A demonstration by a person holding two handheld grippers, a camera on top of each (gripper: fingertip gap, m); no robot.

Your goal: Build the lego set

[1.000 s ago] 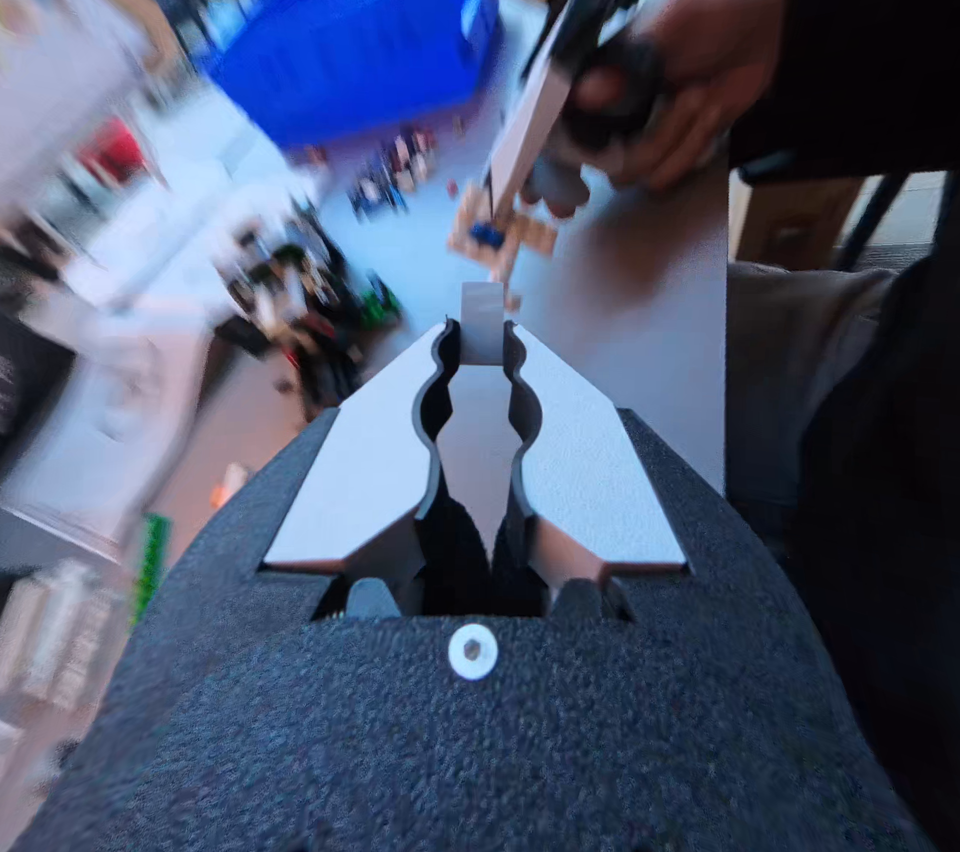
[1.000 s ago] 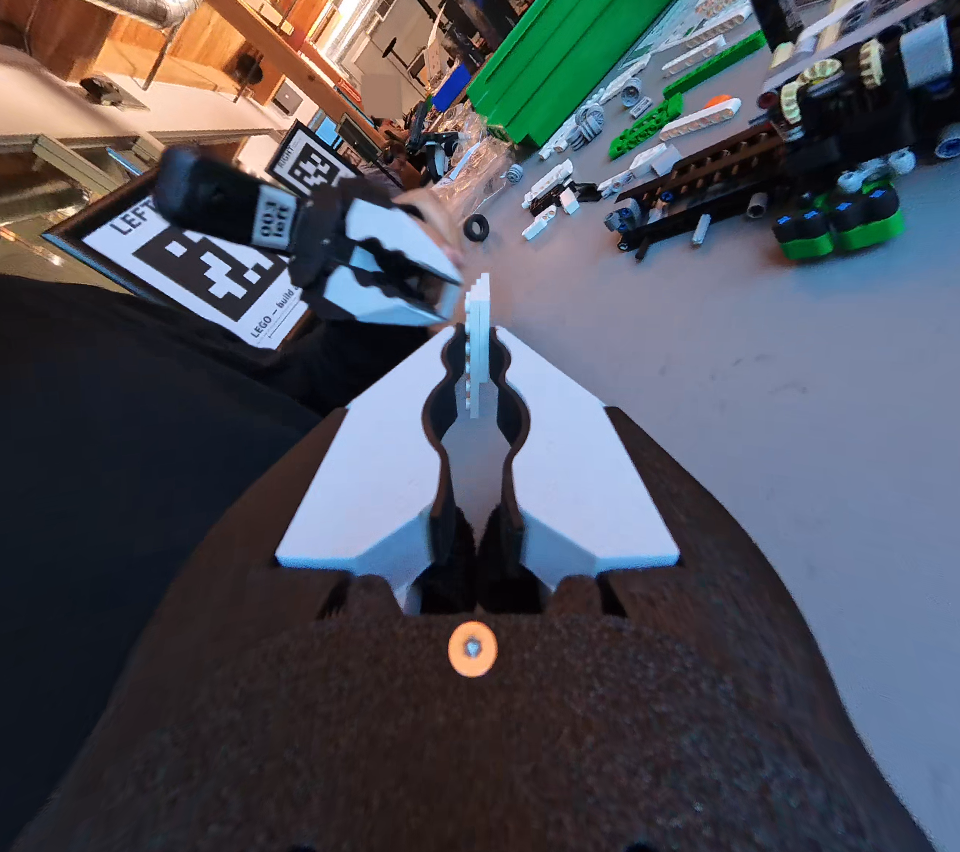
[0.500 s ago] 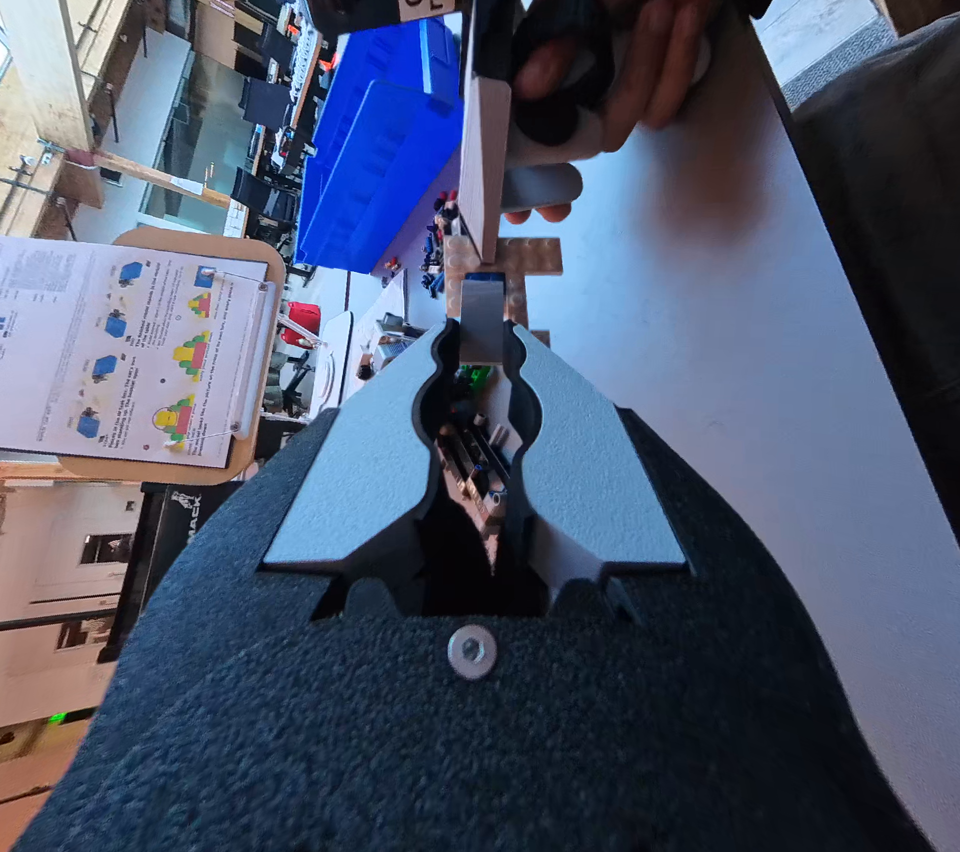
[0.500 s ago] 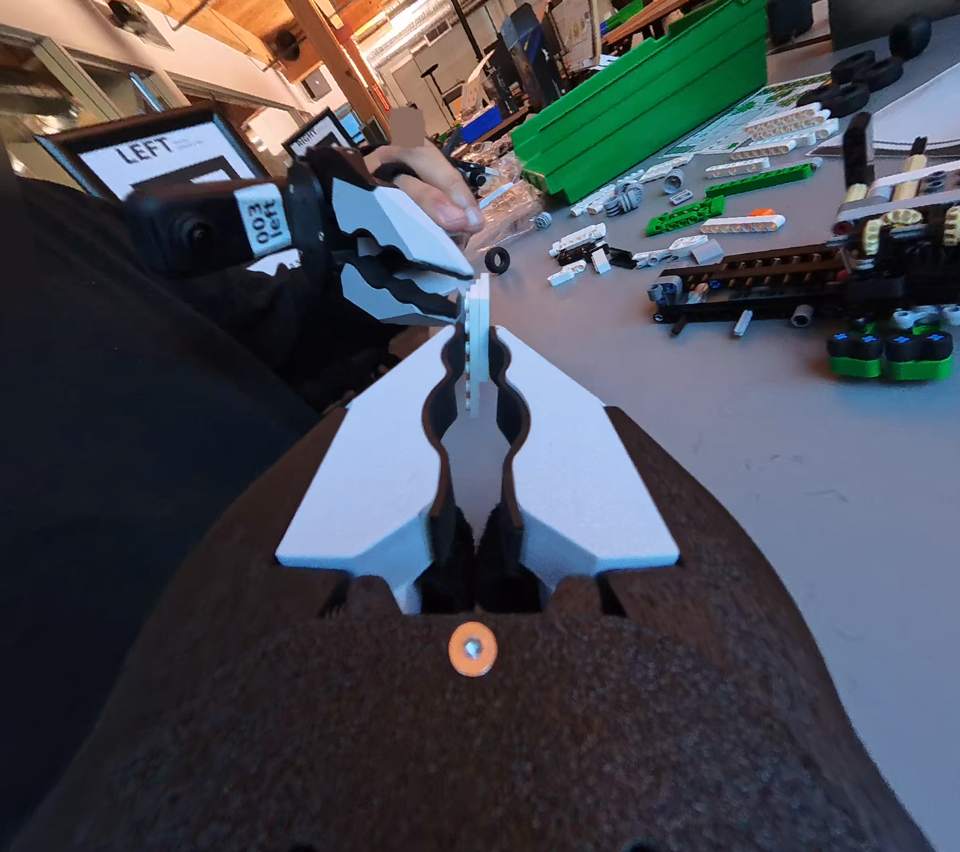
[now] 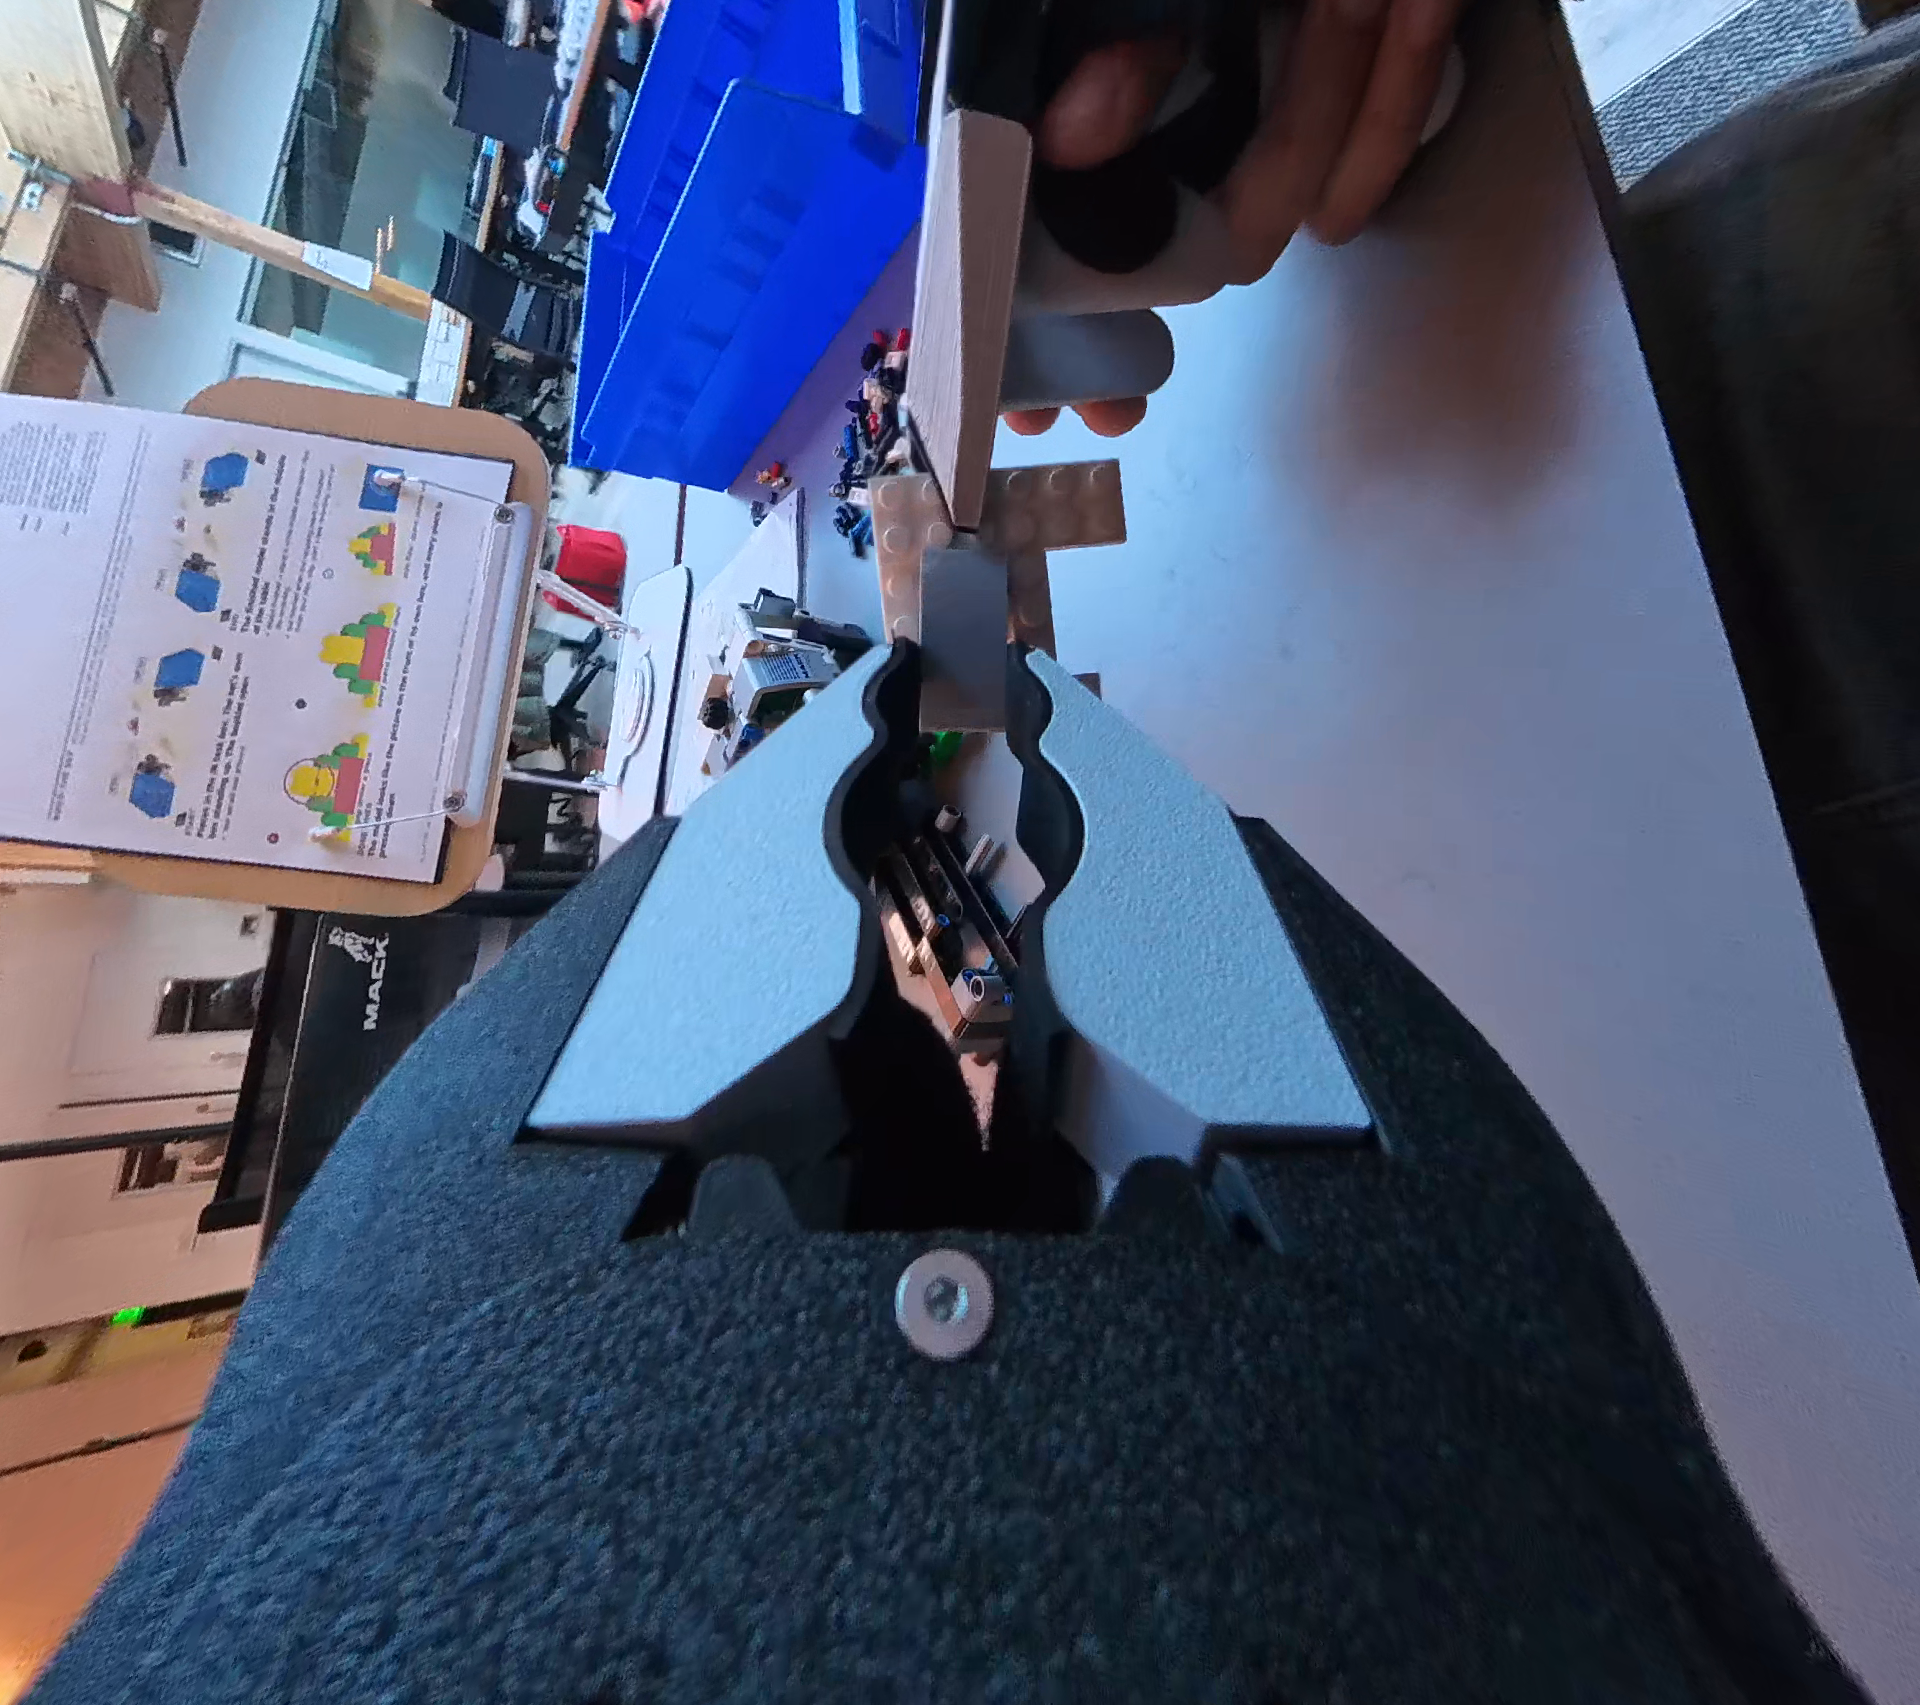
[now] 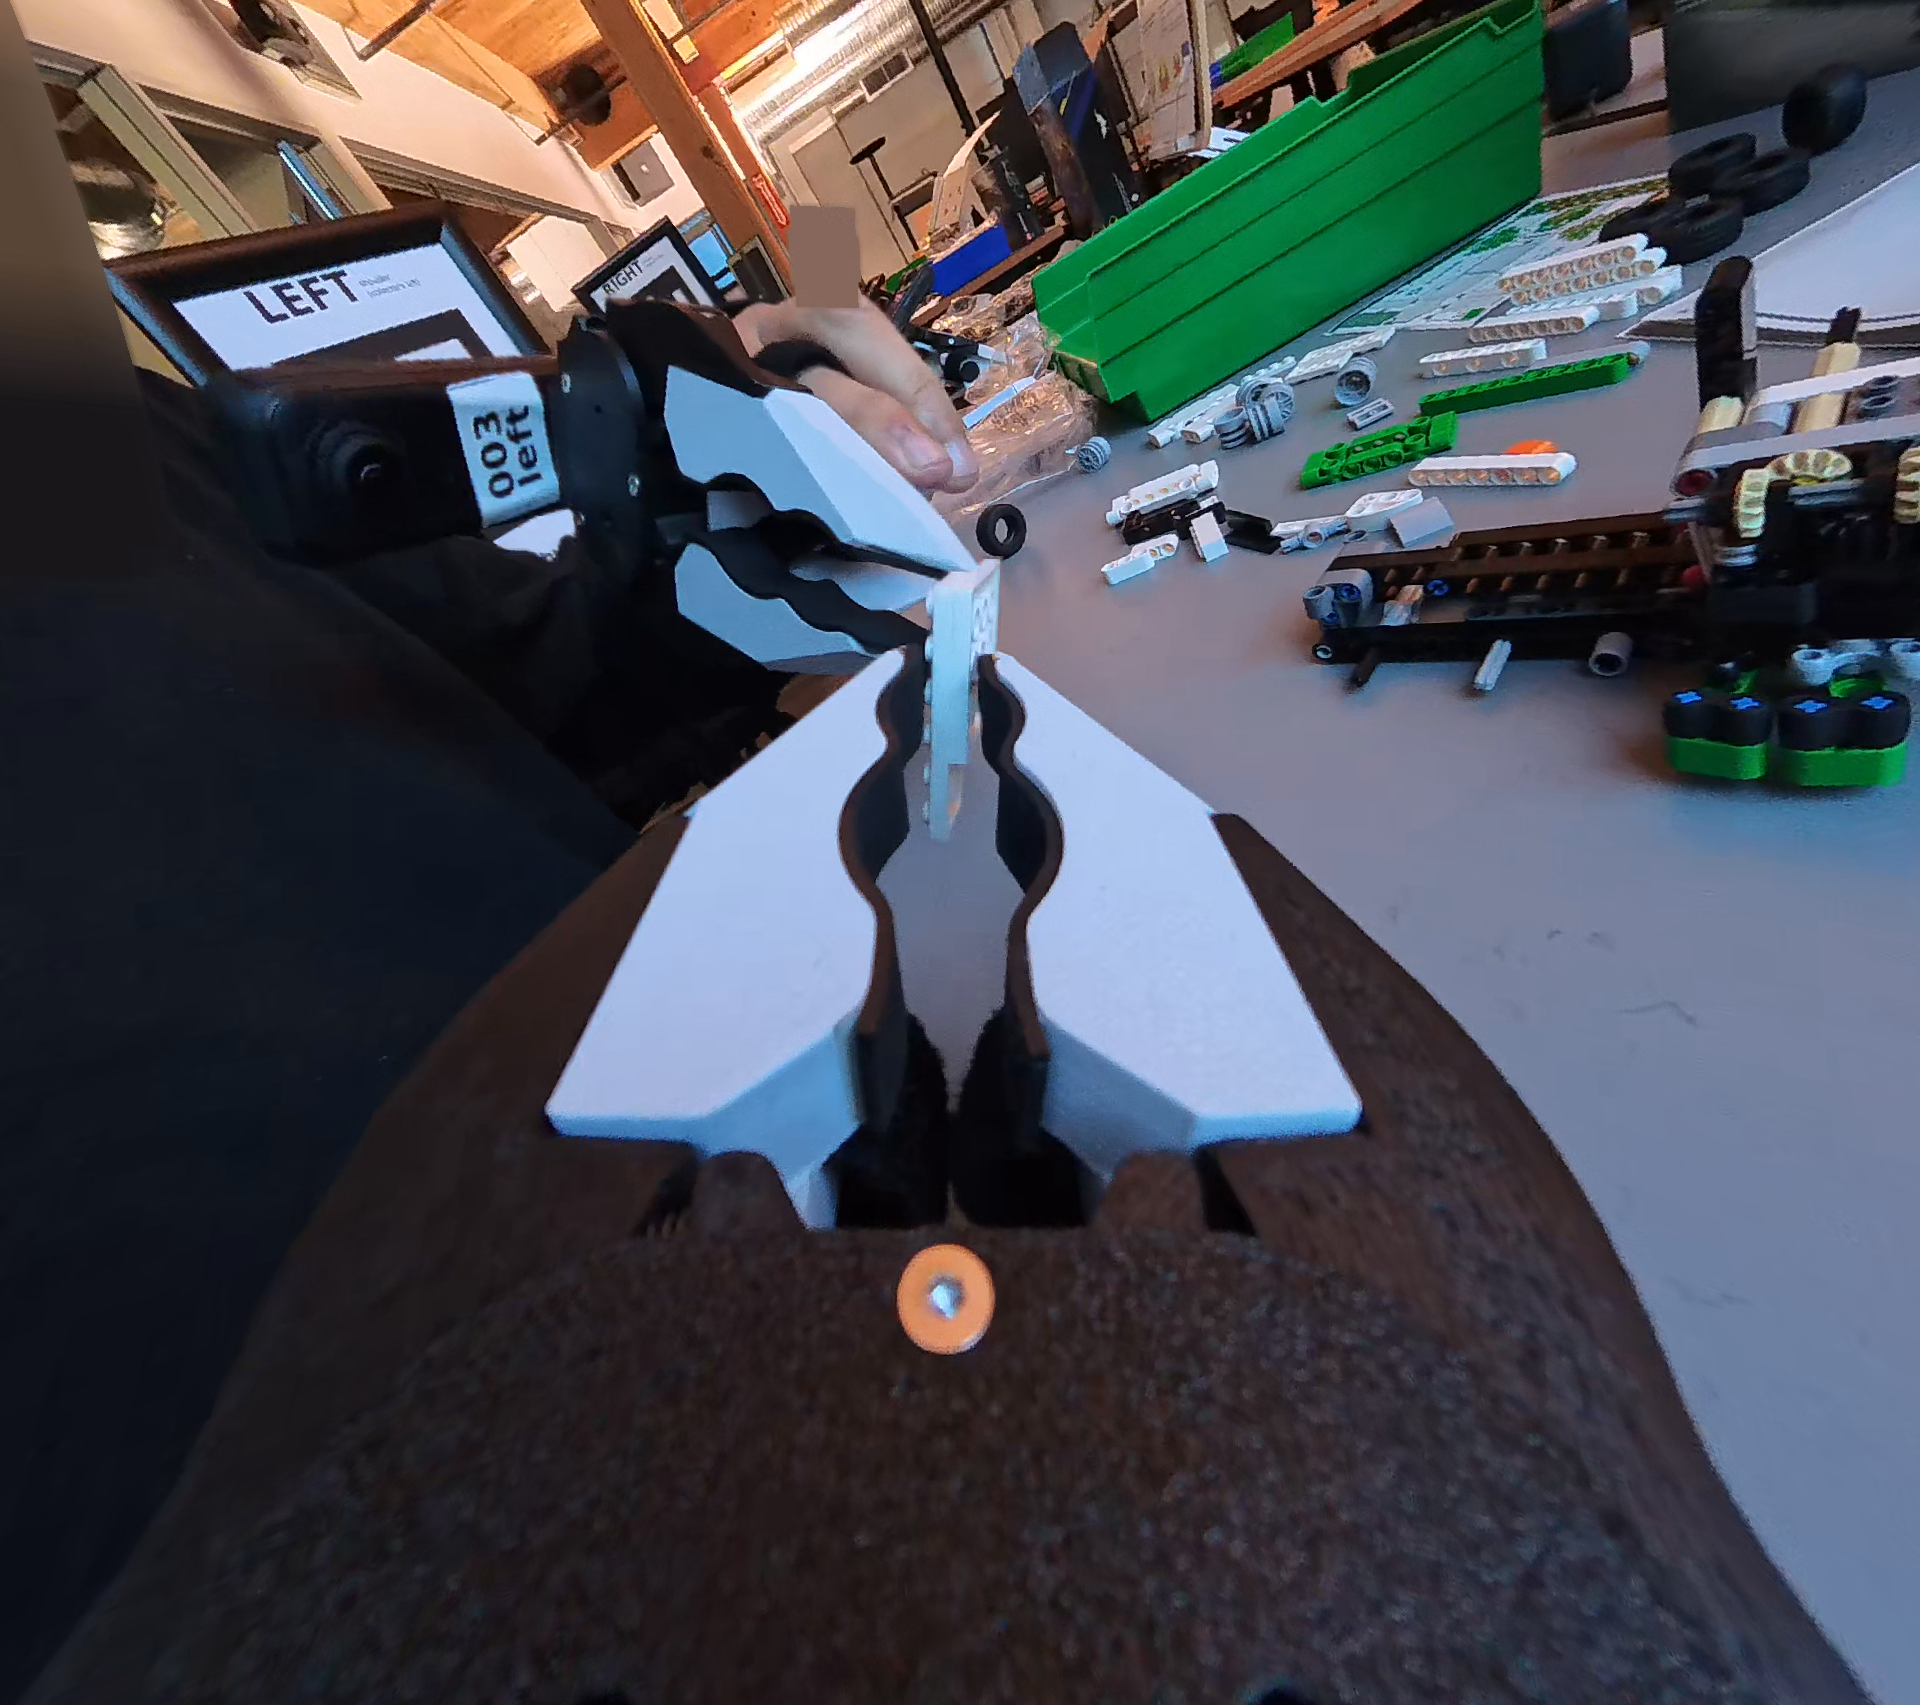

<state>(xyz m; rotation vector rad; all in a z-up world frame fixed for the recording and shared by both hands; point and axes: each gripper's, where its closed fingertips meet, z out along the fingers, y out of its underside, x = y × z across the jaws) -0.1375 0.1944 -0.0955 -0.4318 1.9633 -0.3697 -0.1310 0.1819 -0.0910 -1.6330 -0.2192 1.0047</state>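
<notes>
Above a grey bench (image 6: 1558, 980) strewn with loose parts, I bring two pieces together in mid-air. My left gripper (image 5: 961, 679) has its jaws pinching a small grey tile (image 5: 964, 627), while my right gripper (image 6: 951, 668) has its jaws pressed onto the edge of a white studded plate (image 6: 954, 720). In the left wrist view the tile sits against the face of that plate, and the right gripper's finger (image 5: 971, 315) comes down onto the plate from above. In the right wrist view the left gripper's tips meet the plate's upper end.

The risk, as I judge it, lies in the thin edge grip: push the tile on off-square and the plate could pivot between the jaws or pop free onto the bench, among the white beams (image 6: 1491, 471) and the half-built black chassis (image 6: 1507, 585). Whether the tile's underside is lined up with the studs cannot be told from here.
</notes>
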